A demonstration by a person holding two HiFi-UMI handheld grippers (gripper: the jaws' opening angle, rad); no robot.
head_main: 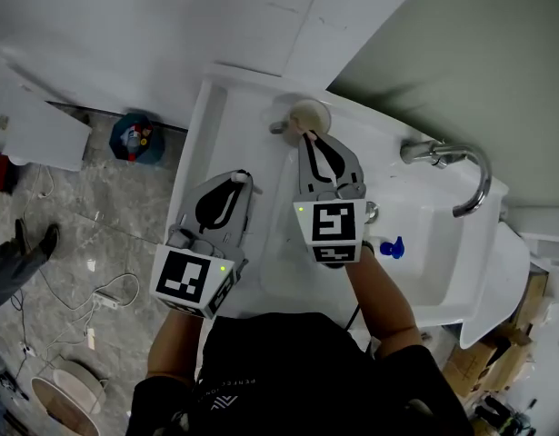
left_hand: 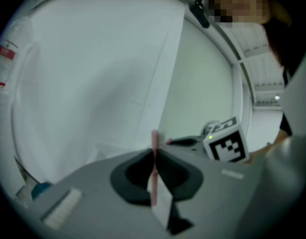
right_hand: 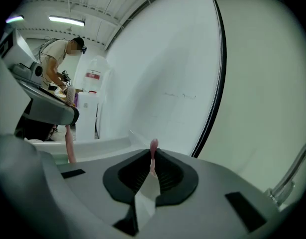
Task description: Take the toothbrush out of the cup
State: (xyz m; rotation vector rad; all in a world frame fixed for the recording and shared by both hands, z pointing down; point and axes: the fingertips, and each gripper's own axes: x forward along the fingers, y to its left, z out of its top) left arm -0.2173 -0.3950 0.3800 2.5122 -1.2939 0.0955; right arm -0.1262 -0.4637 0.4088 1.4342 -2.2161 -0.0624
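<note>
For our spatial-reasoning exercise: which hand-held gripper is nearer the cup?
Right. The right hand-held gripper reaches the cup; the left hand-held gripper hangs apart, lower left of it in the head view.

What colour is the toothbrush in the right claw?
Pink. The toothbrush shows best in the right gripper view.

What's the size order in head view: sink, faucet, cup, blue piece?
Largest to smallest as they look:
1. sink
2. faucet
3. cup
4. blue piece, clearly smallest
</note>
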